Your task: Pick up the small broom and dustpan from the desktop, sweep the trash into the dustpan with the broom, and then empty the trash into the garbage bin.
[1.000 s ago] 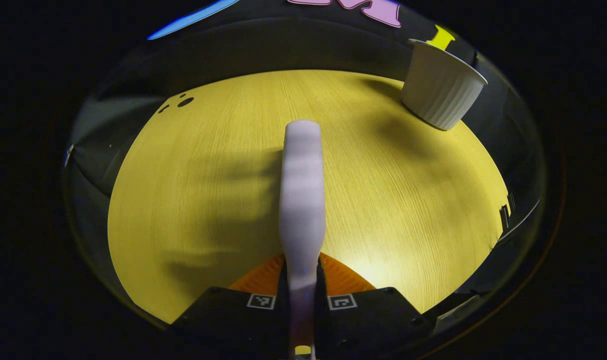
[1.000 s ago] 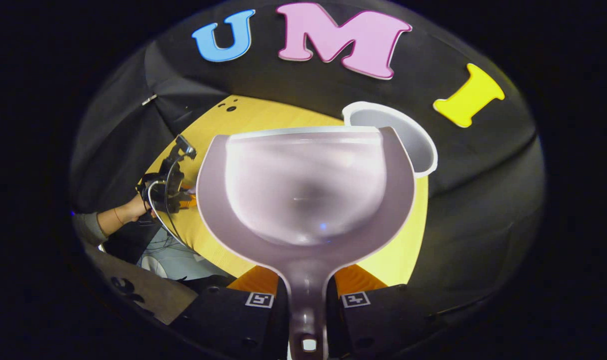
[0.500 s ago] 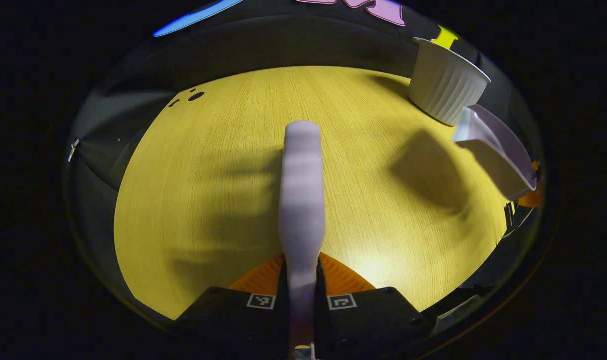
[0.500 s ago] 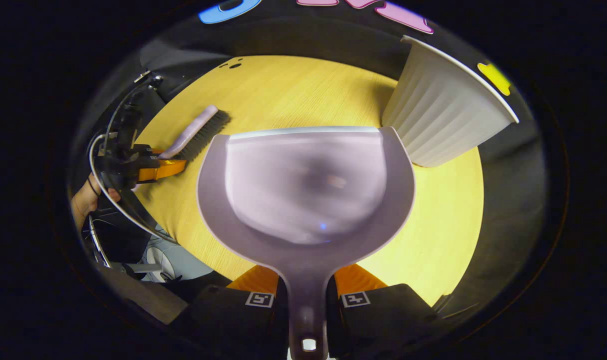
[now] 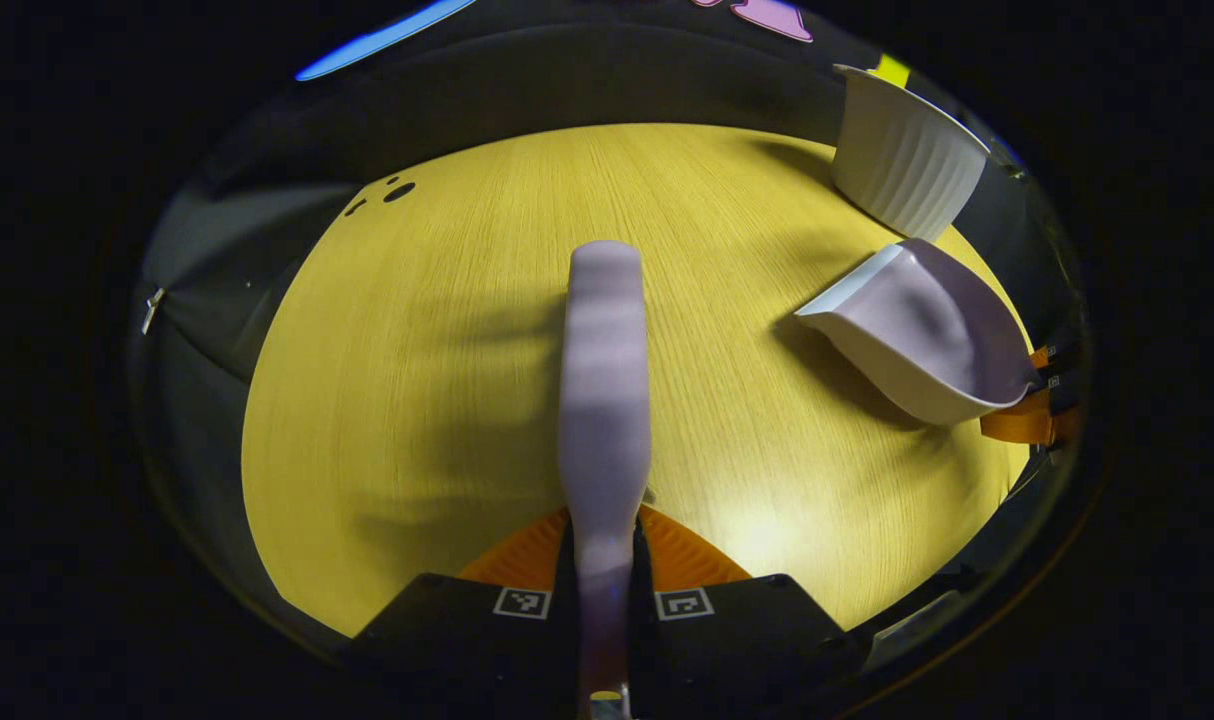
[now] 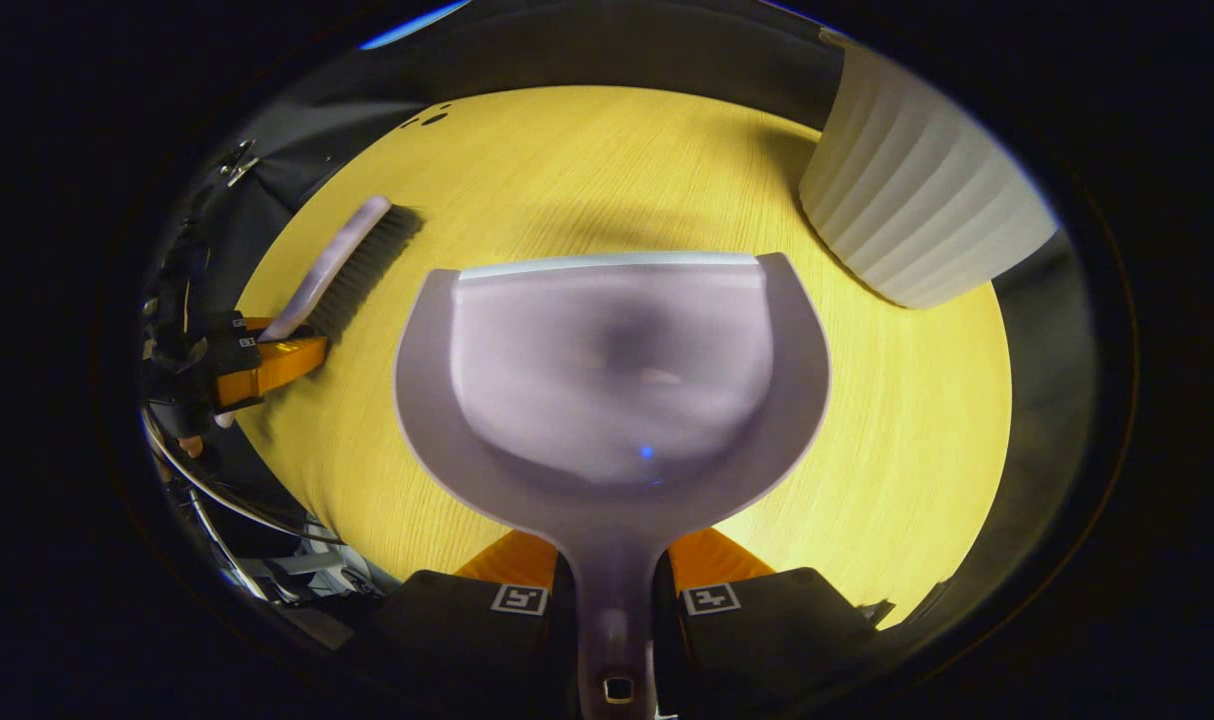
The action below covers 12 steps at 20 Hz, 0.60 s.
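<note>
left gripper (image 5: 604, 560): fingers clamped on broom handle (image 5: 604, 400)
right gripper (image 6: 612, 590): fingers clamped on dustpan handle (image 6: 612, 600)

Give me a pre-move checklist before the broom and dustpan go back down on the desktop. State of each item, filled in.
1. Left claw shut on the broom handle: ok.
2. Right claw shut on the dustpan handle: ok.
3. Dustpan emptied: ok, no trash visible in its scoop.
4. Desktop swept: ok, no trash visible; only dark holes near the far corner.
5. Dustpan apart from the garbage bin: ok, a gap shows in both views.
6. Dustpan lip touching the desktop: cannot tell; in the left gripper view it looks low, with its shadow close beneath.
</note>
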Motion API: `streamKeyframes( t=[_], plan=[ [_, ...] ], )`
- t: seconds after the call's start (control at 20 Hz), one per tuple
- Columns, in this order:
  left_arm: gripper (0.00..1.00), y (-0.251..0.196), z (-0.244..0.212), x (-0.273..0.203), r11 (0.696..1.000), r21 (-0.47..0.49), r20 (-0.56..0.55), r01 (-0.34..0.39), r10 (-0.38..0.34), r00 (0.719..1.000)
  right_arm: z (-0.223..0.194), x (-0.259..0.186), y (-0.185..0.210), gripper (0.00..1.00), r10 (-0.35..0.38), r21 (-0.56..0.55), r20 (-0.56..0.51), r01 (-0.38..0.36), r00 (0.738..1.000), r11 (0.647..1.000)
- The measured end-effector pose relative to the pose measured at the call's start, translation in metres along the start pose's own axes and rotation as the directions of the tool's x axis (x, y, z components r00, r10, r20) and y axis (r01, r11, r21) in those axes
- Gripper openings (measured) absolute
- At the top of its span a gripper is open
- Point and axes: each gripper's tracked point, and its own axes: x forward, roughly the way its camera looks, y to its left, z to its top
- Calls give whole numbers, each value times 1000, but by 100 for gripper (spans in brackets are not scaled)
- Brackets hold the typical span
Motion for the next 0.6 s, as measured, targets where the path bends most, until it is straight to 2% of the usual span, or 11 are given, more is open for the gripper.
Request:
streamKeyframes(
  t=[0.1, 0.15, 0.2, 0.25, 0.3, 0.35, 0.4, 0.45, 0.5, 0.55, 0.6],
  plan=[
    [23, 0, 0, 0, 1000, 2, -2, -7, 7, 1000, -1, 5, -1, 34, -1, 8, -6, 1, 1000, 1000],
    [24, 1, 0, 1, 1000, 6, -5, -7, 7, 1000, -1, 7, -1, 41, -2, 10, -10, 2, 1000, 1000],
    [24, 2, 0, 1, 1000, 12, -9, -8, 8, 1000, -1, 9, -2, 35, -4, 7, -14, 4, 1000, 1000],
    [25, 3, 0, 1, 1000, 19, -13, -10, 10, 1000, -3, 11, -3, 41, -4, 3, -20, 4, 1000, 1000],
    [25, 4, 1, 0, 1000, 28, -19, -12, 13, 1000, -3, 9, -2, 29, -2, 5, -15, 2, 1000, 1000],
    [23, 4, -1, 0, 999, 36, -24, -15, 15, 1000, -4, 8, -1, 35, -1, 7, -13, 1, 1000, 1000],
    [26, 4, 0, 0, 999, 41, -31, -17, 18, 999, -5, 8, 0, 36, -1, 7, -15, 1, 1000, 1000],
    [27, 5, -1, 0, 999, 46, -43, -19, 21, 999, -7, 8, -1, 36, 0, 5, -18, 1, 1000, 1000],
    [24, 5, 0, 1, 998, 52, -45, -21, 23, 999, -8, 8, 0, 31, -1, 4, -19, 1, 1000, 1000],
    [29, 6, -1, 1, 998, 60, -54, -22, 25, 998, -10, 10, 0, 36, 0, 1, -23, 0, 1000, 1000],
    [32, 8, -1, 0, 997, 70, -61, -24, 28, 998, -10, 10, 0, 37, 3, 0, -25, -3, 1000, 1000]
  ],
)
